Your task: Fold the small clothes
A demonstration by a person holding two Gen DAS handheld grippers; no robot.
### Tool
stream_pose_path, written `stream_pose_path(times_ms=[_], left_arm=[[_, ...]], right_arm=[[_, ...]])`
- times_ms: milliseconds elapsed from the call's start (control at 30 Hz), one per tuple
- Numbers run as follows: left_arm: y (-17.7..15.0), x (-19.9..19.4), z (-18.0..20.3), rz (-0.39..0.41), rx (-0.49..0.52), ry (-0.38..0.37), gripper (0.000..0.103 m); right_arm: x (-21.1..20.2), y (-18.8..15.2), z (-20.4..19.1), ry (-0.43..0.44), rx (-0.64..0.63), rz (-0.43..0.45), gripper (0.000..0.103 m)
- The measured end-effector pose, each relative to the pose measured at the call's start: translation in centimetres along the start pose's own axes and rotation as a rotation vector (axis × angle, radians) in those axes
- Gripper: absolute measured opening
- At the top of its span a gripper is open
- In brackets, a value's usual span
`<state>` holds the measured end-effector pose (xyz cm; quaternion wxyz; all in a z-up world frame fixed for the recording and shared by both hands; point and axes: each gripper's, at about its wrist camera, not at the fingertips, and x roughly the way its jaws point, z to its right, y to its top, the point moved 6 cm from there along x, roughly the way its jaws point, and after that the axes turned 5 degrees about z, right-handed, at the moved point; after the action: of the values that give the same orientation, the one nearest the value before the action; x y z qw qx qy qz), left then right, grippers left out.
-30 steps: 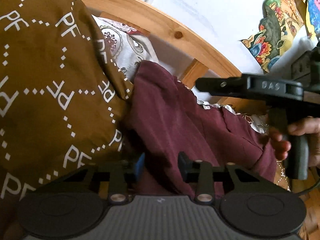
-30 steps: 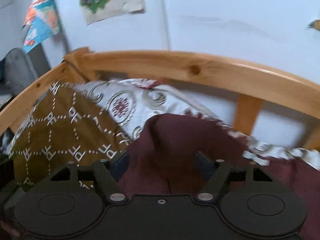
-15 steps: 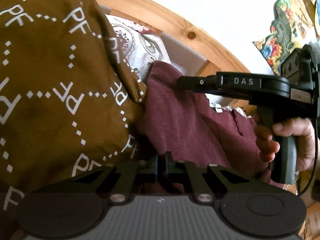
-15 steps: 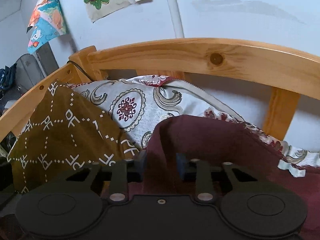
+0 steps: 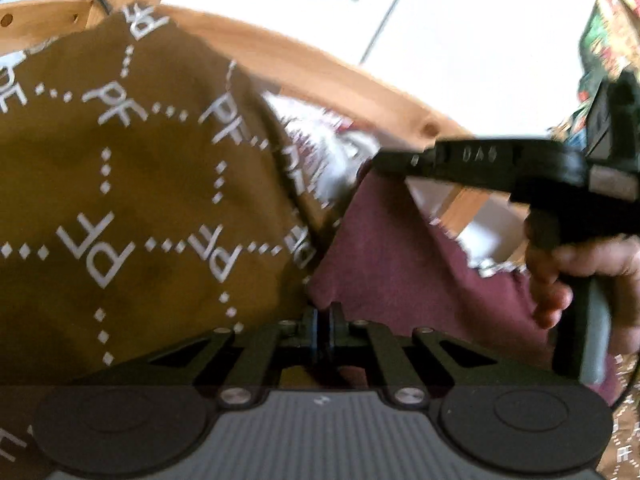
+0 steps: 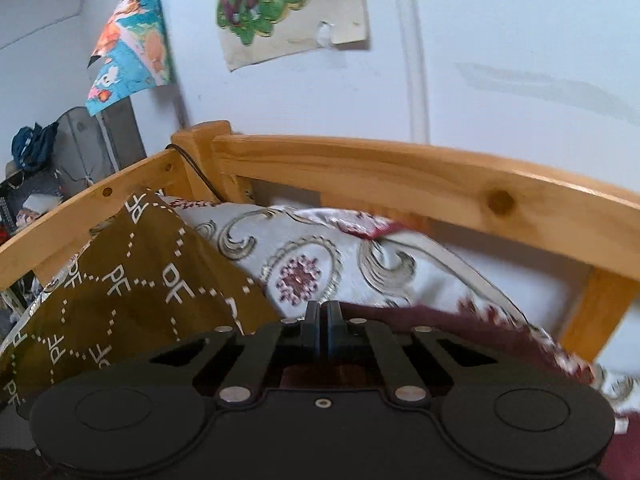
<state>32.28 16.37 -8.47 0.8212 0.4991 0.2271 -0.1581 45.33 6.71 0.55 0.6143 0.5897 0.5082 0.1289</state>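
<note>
left gripper (image 5: 323, 330): pinching red shirt (image 5: 404, 264) | right gripper (image 6: 323, 330): pinching red shirt too | lifted up, not folded yet | brown cloth (image 5: 132, 208) waiting

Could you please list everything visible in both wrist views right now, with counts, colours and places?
maroon garment: one, dark red, lifted in front of both cameras, its edge running into both claws
brown cloth: one, mustard brown with white PF lettering, to the left
patterned pillow: one, white with grey and red motifs, against the rail
wooden bed rail: one frame, pale pine, behind the fabrics
wall pictures: two in the right view, colourful, on the white wall
left claw: one, black, shut on the garment
right claw: one, black, shut on the garment
right hand: one, on the right claw's handle
</note>
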Motion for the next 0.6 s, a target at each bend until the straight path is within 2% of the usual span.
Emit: stream_pose_path(times_ms=[200,300,367,433,500,567,600], left_arm=[[-0.3,0.6,-0.2,-0.035,0.009,0.029,0.006],[-0.2,0.7,-0.3,-0.046,-0.001,0.03,0.012],[-0.1,0.9,-0.6,-0.052,-0.021,0.016,0.018],[-0.3,0.7,-0.8,-0.058,-0.039,-0.003,0.026],[-0.3,0.6,-0.8,-0.052,-0.041,-0.009,0.035],[-0.4,0.2,-0.9,-0.044,-0.041,-0.009,0.049],[-0.4,0.0,-0.9,-0.039,-0.047,-0.013,0.053]], right_arm=[[2.6,-1.1,-0.4,-0.052,-0.054,-0.05,0.002],[3.3,-1.5,-0.5,-0.067,-0.078,-0.062,0.004],[3.1,-1.5,-0.4,-0.064,-0.077,-0.062,0.017],[2.5,-1.6,-0.1,-0.056,-0.062,-0.066,0.045],[1.7,-1.9,0.2,-0.065,-0.069,-0.066,0.062],[0.4,-2.6,0.8,-0.091,-0.098,-0.077,0.07],[-0.4,-3.0,1.1,-0.106,-0.109,-0.084,0.074]])
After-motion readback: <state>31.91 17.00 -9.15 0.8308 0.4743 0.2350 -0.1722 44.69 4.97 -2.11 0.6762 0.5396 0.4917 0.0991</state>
